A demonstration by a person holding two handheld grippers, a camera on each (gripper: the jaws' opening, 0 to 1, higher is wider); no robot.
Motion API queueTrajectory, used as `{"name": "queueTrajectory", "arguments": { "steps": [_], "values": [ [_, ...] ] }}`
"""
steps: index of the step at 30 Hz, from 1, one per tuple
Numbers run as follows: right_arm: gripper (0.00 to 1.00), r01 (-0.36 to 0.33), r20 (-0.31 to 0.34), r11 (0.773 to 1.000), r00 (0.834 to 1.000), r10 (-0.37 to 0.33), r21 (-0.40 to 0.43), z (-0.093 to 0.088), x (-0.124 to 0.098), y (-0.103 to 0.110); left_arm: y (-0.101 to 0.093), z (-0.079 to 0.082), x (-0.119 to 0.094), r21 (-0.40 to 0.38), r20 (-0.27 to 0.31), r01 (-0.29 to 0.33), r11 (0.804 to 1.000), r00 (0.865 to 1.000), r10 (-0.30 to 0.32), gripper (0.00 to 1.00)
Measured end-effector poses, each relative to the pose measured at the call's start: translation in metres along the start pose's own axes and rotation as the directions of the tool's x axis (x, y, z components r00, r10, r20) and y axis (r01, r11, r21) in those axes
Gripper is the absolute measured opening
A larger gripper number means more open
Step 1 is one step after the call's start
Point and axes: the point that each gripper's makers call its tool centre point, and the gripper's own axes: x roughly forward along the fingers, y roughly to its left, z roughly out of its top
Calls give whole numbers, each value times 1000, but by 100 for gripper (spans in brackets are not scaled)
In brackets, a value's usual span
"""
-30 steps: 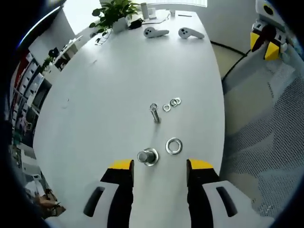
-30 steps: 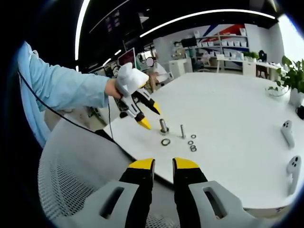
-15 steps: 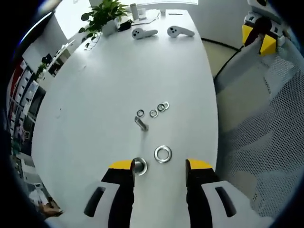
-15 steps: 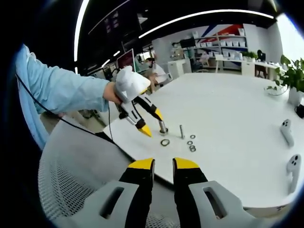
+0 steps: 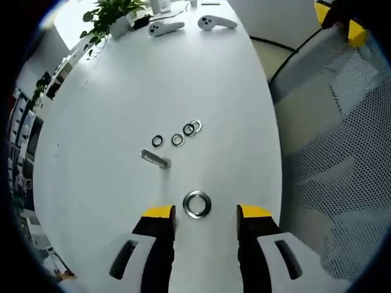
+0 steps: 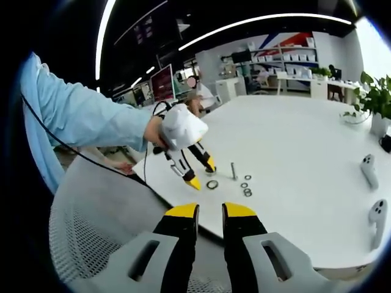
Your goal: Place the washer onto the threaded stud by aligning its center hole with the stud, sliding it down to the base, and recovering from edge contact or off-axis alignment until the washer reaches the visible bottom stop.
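Near the tabletop's (image 5: pixel 122 85) edge, the left gripper (image 5: pixel 200 213) hangs with jaws spread wide either side of the big washer (image 5: pixel 197 204), which lies flat. Beyond it are the stud (image 5: pixel 155 159) and a row of small washers (image 5: pixel 178 140). By a mesh chair (image 6: pixel 91 232) off the table's edge, the right gripper (image 6: pixel 208 212) holds nothing, jaws slightly parted.

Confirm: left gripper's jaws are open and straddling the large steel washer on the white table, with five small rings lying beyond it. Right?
Nearly. The left gripper is open around the large steel washer on the white table, but the left gripper view shows four small metal rings beyond it, not five, beside a slim metal stud.
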Motion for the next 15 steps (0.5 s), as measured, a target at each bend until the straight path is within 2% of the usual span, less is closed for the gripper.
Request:
{"name": "queueTrajectory", "arguments": {
  "steps": [3, 15],
  "values": [
    [18, -3, 2, 1000, 1000, 3, -2, 0, 0, 1, 4, -8, 6, 42, -38, -10, 999, 999, 12, 28],
    [17, -4, 19, 1000, 1000, 4, -2, 3, -1, 1, 5, -5, 20, 35, -43, 23, 999, 999, -21, 29]
  ]
}}
